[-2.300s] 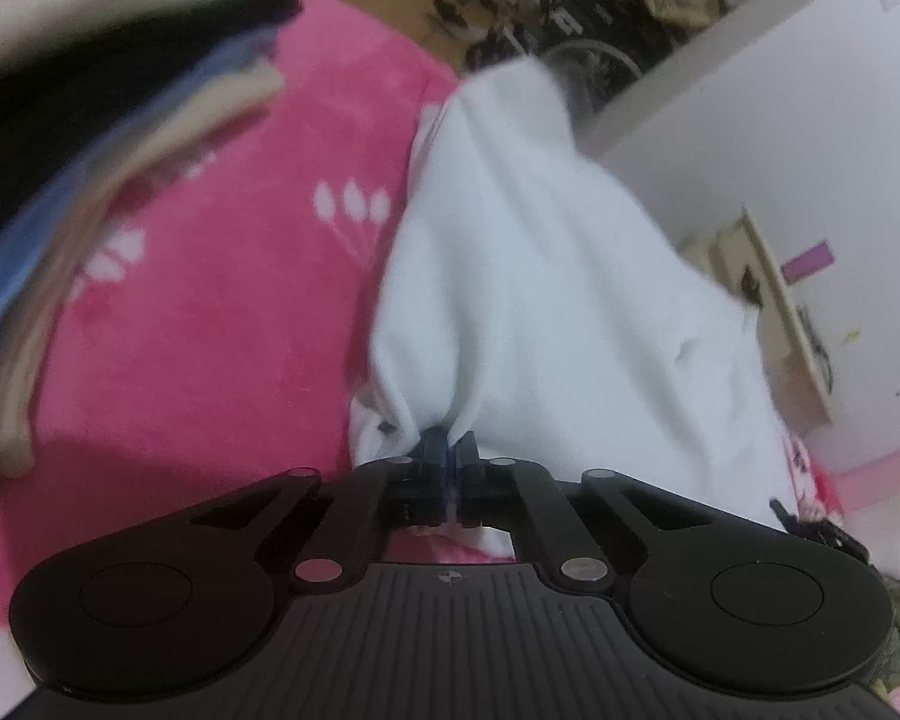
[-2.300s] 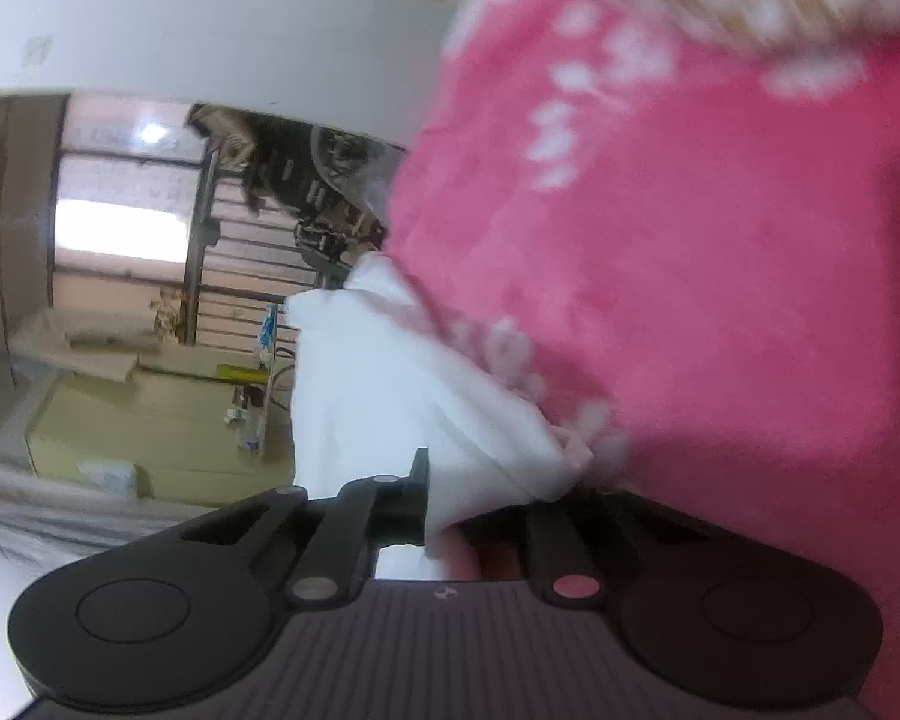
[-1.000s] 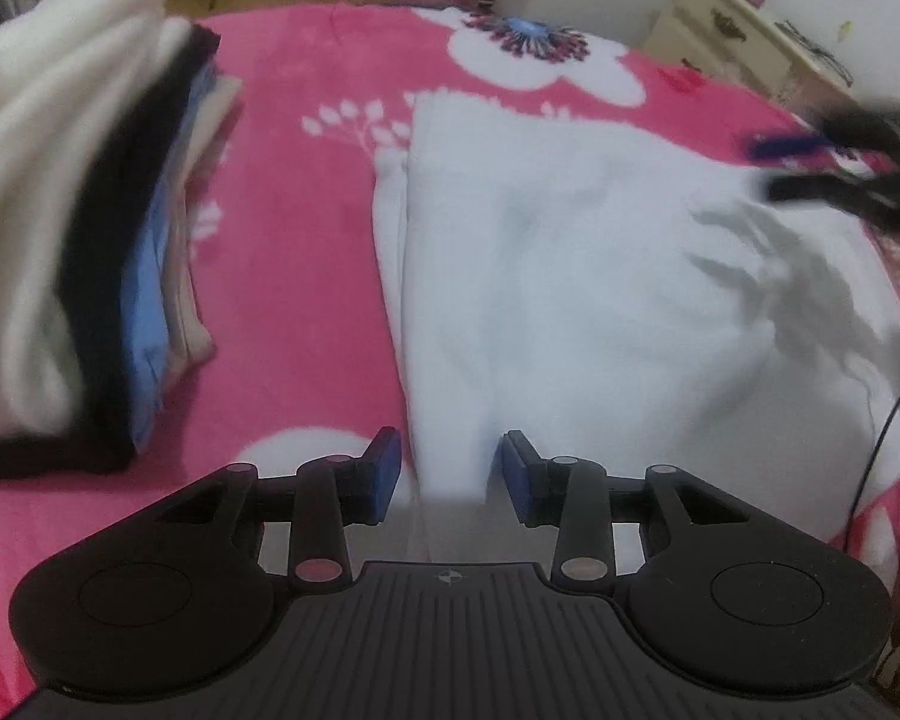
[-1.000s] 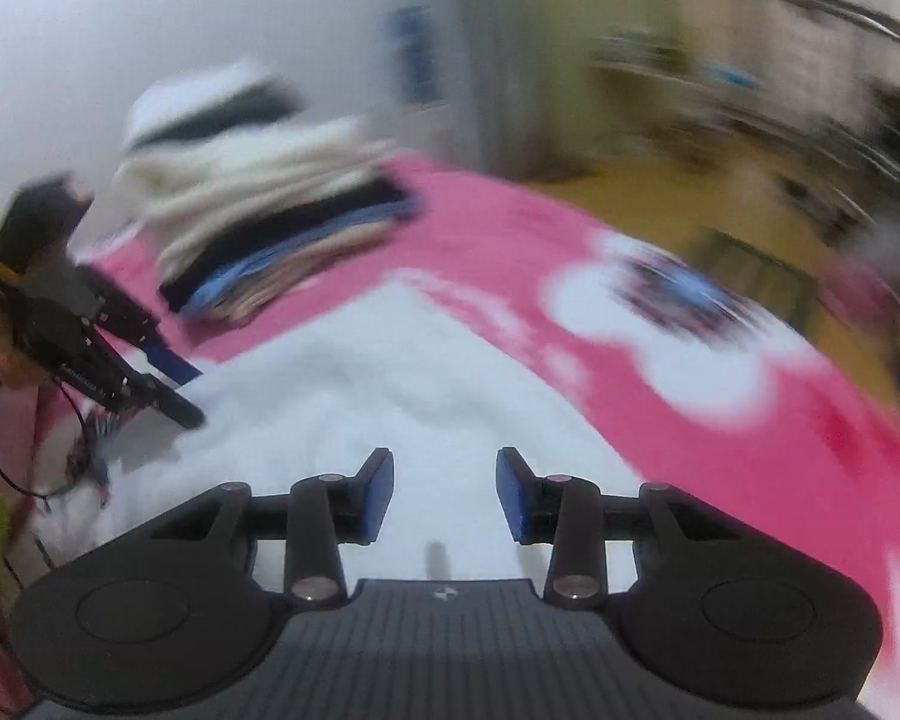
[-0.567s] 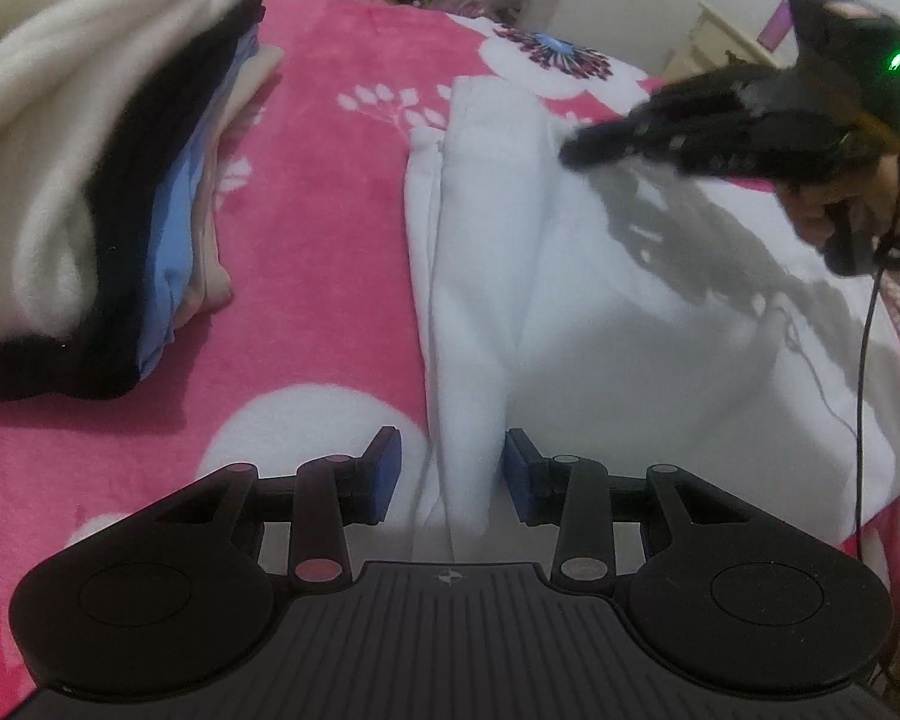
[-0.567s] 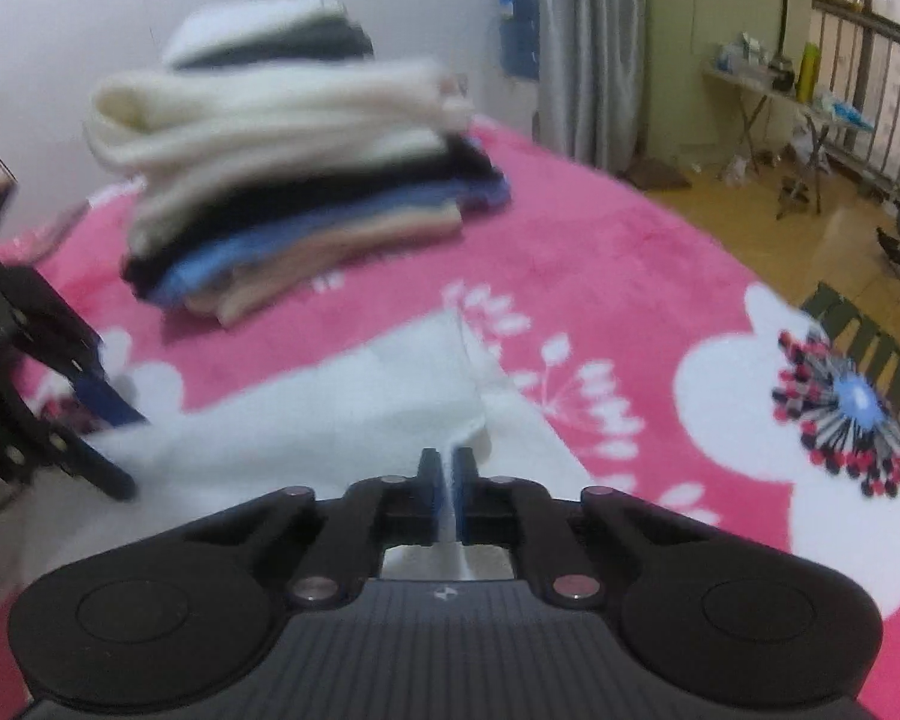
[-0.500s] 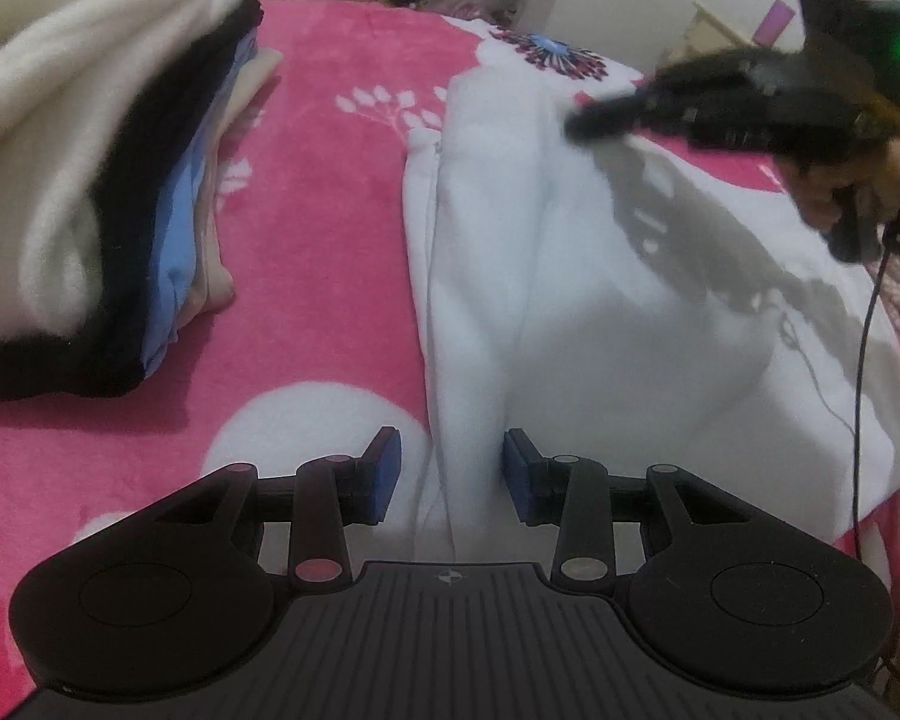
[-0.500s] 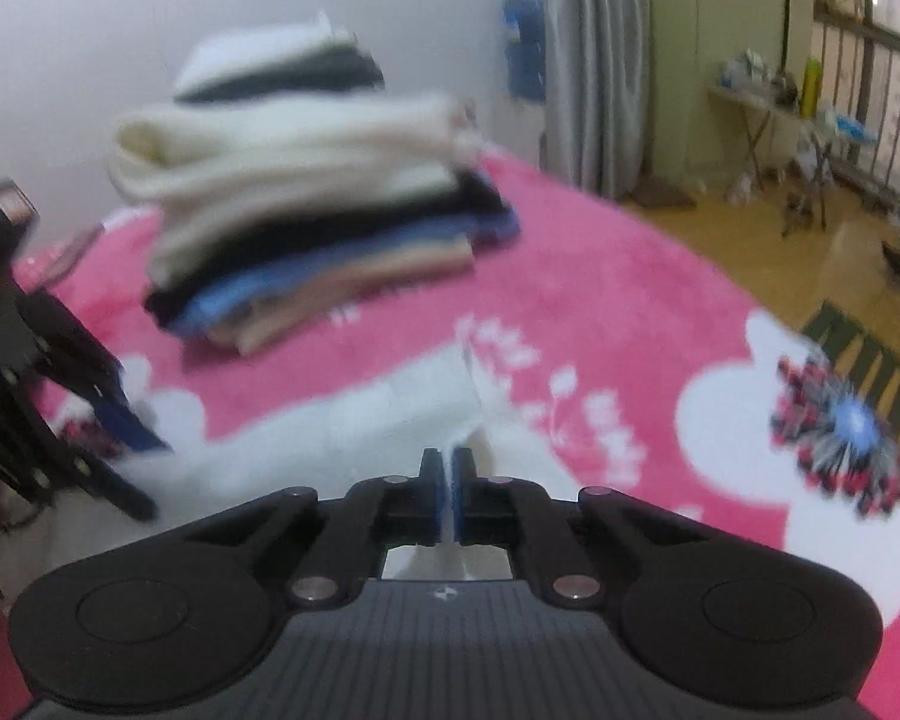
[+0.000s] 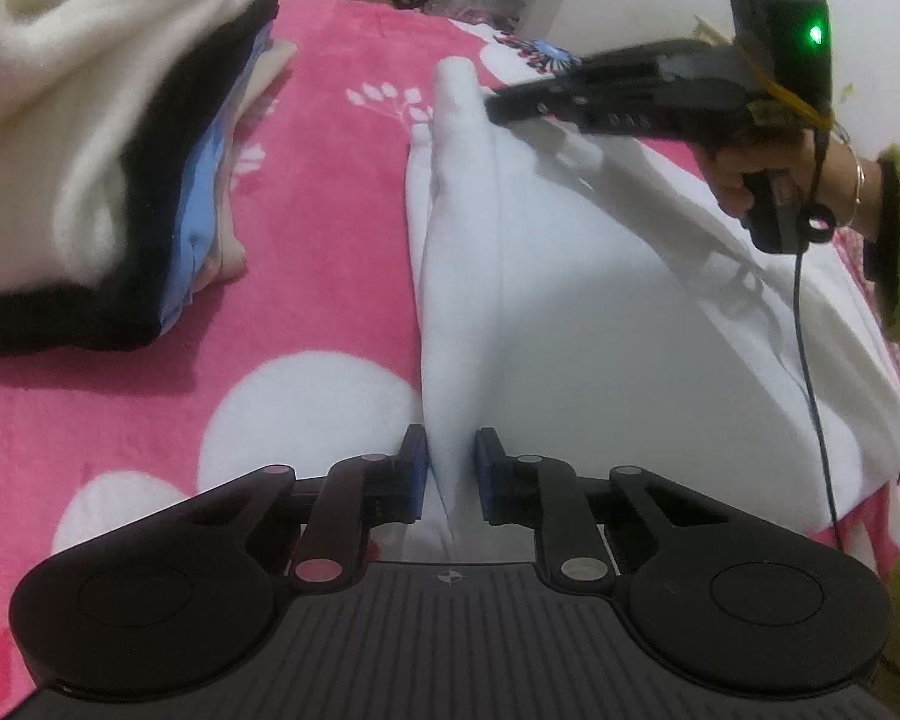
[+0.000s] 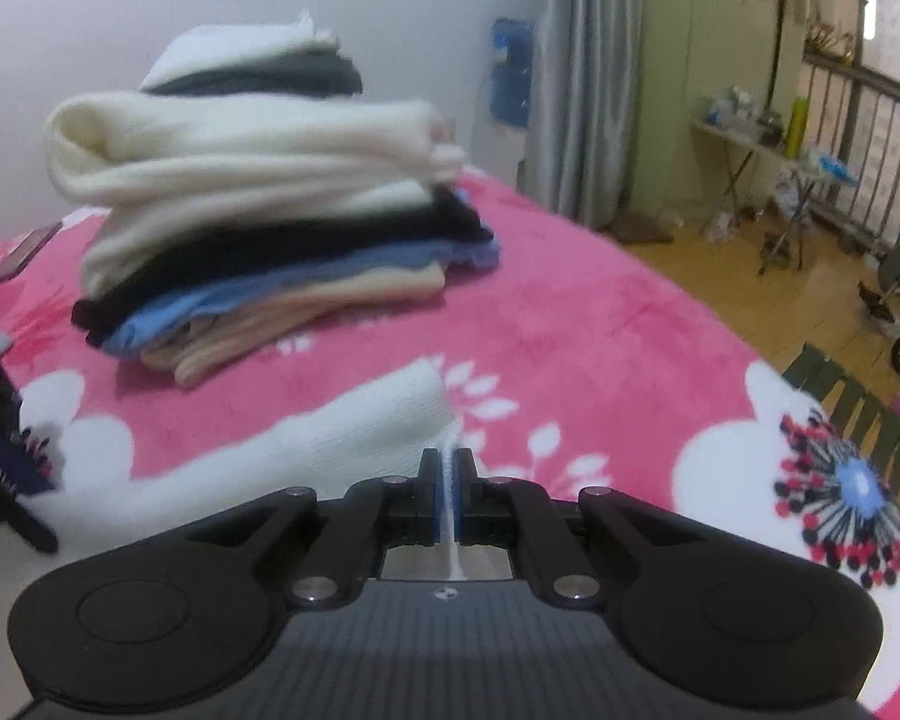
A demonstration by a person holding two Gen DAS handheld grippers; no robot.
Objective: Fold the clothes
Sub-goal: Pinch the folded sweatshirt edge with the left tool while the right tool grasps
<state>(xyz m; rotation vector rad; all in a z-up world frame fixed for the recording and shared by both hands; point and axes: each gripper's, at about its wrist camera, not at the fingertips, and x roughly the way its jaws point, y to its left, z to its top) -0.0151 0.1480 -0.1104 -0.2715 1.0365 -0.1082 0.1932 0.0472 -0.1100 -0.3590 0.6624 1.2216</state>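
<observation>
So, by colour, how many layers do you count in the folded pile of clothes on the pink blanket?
White layer: 1
Dark grey layer: 1
Cream fluffy layer: 1
Black layer: 1
Blue layer: 1
Beige layer: 1
Total: 6 visible colour layers; some may hold more than one garment.

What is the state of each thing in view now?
White garment: lying on the pink blanket, one edge raised.
Left claw: open, fold of the garment between its fingers.
Right claw: shut on the garment's edge.
Clothes pile: folded, stacked.

Folded stack (image 9: pixel 90 138) blurred, cut off at left wrist frame's top-left.
</observation>
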